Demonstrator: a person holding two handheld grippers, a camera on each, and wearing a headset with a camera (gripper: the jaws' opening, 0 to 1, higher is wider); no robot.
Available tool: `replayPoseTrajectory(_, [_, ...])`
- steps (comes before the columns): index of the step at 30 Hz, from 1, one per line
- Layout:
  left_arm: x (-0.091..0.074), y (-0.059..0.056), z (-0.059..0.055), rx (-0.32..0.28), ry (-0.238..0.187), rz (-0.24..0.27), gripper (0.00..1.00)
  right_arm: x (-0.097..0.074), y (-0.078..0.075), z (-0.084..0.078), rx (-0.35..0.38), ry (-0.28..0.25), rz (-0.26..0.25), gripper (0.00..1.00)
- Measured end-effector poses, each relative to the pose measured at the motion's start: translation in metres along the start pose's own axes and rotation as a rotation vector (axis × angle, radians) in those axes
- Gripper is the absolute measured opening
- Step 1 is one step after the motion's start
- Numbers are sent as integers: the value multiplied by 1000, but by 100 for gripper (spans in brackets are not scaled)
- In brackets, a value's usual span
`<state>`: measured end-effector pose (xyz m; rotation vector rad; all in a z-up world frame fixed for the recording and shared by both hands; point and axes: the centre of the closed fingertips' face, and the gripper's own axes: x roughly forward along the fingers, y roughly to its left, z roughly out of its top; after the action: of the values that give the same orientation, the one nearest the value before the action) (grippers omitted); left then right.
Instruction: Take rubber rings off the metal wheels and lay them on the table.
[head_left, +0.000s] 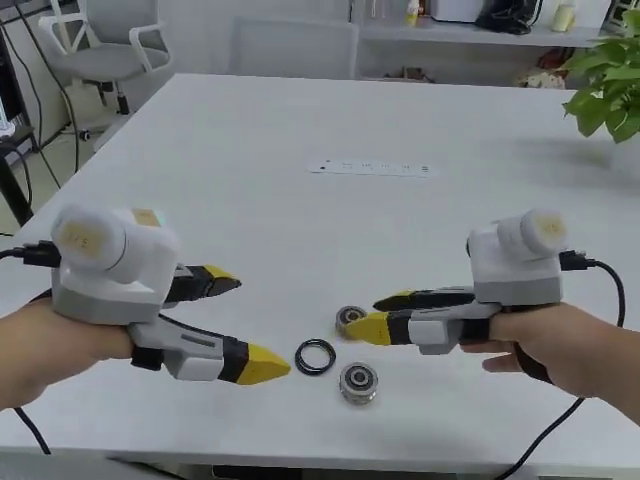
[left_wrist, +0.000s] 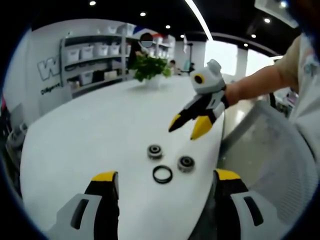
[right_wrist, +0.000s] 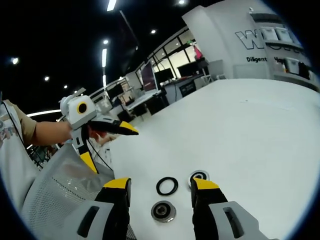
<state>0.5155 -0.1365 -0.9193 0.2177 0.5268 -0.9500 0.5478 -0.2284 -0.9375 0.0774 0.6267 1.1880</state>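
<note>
A loose black rubber ring (head_left: 315, 356) lies flat on the white table (head_left: 300, 200) near its front edge. One metal wheel (head_left: 358, 381) sits just right of the ring; a second wheel (head_left: 350, 318) lies behind it, by my right gripper's lower tip. My left gripper (head_left: 250, 325) hovers left of the ring, open and holding nothing. My right gripper (head_left: 377, 314) points in from the right, open and holding nothing. In the left gripper view the ring (left_wrist: 162, 174) and both wheels (left_wrist: 186, 162) (left_wrist: 155, 151) lie ahead. In the right gripper view the ring (right_wrist: 167, 185) lies between the jaws, above one wheel (right_wrist: 163, 211).
A flat white strip with small marks (head_left: 370, 168) lies mid-table. A green plant (head_left: 605, 90) stands at the far right corner. Office chairs (head_left: 110, 50) stand behind the table at the left. The table's front edge runs just below the wheels.
</note>
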Motion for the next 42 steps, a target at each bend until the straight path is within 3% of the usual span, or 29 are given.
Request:
replayPoseTrajectory(7, [-4,-3,4,9,-4,4,80,-27,-1,3,-50,-14,-32,53])
replayPoseTrajectory(17, [-16,-8,16,-18,-55,23,80,-63,4,-7,-150,5,-91,62])
replayPoseTrajectory(29, [-30,-12,14,-7,-53,52,83,-86,18,-23,-245,39,-128,73])
replayPoseTrajectory(35, [-36,-14,5,-10,-40,66,85,-93,17,-33,-271,68,-154,78])
replayPoseTrajectory(42, [-40,-14,-2,-44,-42,83,85,-97,15,-37,-270,64,-178,80])
